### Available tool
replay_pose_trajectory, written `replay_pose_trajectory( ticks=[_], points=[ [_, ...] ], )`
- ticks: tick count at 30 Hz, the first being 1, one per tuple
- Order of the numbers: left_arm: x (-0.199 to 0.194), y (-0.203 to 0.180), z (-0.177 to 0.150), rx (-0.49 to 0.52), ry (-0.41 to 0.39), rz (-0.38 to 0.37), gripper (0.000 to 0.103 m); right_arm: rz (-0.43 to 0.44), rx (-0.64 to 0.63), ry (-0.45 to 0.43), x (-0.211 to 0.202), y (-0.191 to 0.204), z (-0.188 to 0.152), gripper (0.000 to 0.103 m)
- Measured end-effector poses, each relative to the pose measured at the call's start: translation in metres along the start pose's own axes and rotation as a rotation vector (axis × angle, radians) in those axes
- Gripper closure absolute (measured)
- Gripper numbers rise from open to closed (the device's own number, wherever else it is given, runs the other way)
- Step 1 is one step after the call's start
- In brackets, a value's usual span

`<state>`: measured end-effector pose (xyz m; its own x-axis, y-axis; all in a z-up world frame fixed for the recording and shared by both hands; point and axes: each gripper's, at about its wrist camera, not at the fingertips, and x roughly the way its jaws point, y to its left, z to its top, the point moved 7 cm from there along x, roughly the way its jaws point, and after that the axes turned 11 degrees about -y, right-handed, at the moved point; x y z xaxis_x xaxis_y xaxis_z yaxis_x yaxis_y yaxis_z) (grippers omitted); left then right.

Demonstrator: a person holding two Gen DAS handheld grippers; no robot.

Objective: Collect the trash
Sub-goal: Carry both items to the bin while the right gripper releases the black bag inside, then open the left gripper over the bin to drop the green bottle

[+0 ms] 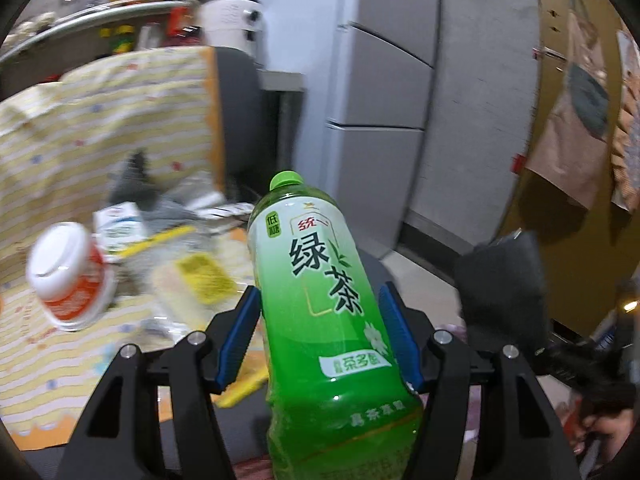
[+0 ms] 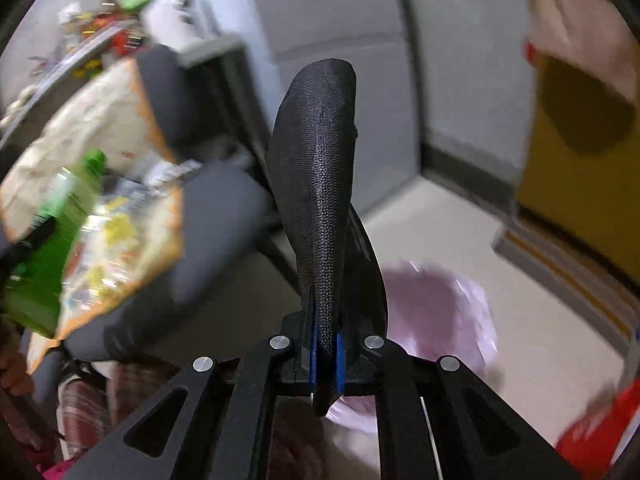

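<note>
My left gripper (image 1: 320,336) clamps the green tea bottle (image 1: 320,320) — long axis near upright, cap tipped far-left. My right gripper (image 2: 325,360) pinches a black bag (image 2: 320,168) above the pink-lined bin (image 2: 440,312).

Each gripper (image 1: 320,344) (image 2: 326,360) has black slotted linkage arms, silver round screws and blue ribbed pads (image 1: 236,340).

walls: grey panels (image 1: 384,80) | floor: pale tile (image 2: 460,240) | right: yellow door (image 2: 568,184) | furniture: grey chair (image 2: 216,216)
</note>
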<state>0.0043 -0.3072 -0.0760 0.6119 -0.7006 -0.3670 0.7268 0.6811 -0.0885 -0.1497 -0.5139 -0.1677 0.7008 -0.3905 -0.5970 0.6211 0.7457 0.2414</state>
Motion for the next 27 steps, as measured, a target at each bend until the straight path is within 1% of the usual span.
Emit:
replay_pose_trajectory(
  ticks=[2,4,5,7,10,13,17,20,24,27],
  points=[
    [0.007,-0.014,-0.004,0.011,0.018,-0.026,0.043,-0.031,0.033,0.049,0.013,-0.016,-0.016,0.091],
    [0.013,-0.024,-0.008,0.022,0.032,-0.04,0.043,-0.049,0.061,0.091,0.026,-0.029,-0.03,0.08],
    [0.015,-0.026,-0.01,0.025,0.038,-0.044,0.043,-0.055,0.071,0.105,0.032,-0.032,-0.034,0.069],
    [0.017,-0.03,-0.015,0.029,0.051,-0.049,0.043,-0.058,0.074,0.114,0.039,-0.036,-0.038,0.061],
    [0.02,-0.035,-0.02,0.035,0.068,-0.056,0.043,-0.057,0.08,0.105,0.038,-0.036,-0.036,0.061],
    [0.023,-0.042,-0.023,0.041,0.082,-0.081,0.043,-0.037,0.069,0.053,0.026,-0.03,-0.018,0.061],
    [0.029,-0.062,-0.031,0.071,0.106,-0.14,0.043,-0.021,0.031,-0.075,-0.009,-0.02,0.014,0.061],
    [0.033,-0.08,-0.037,0.095,0.122,-0.184,0.042,-0.018,0.025,-0.164,-0.033,-0.017,0.033,0.061],
    [0.04,-0.105,-0.045,0.141,0.14,-0.231,0.042,-0.001,0.006,-0.24,-0.06,-0.014,0.052,0.061],
    [0.048,-0.127,-0.05,0.168,0.162,-0.282,0.042,-0.013,-0.011,-0.283,-0.072,-0.017,0.061,0.061]
  ],
)
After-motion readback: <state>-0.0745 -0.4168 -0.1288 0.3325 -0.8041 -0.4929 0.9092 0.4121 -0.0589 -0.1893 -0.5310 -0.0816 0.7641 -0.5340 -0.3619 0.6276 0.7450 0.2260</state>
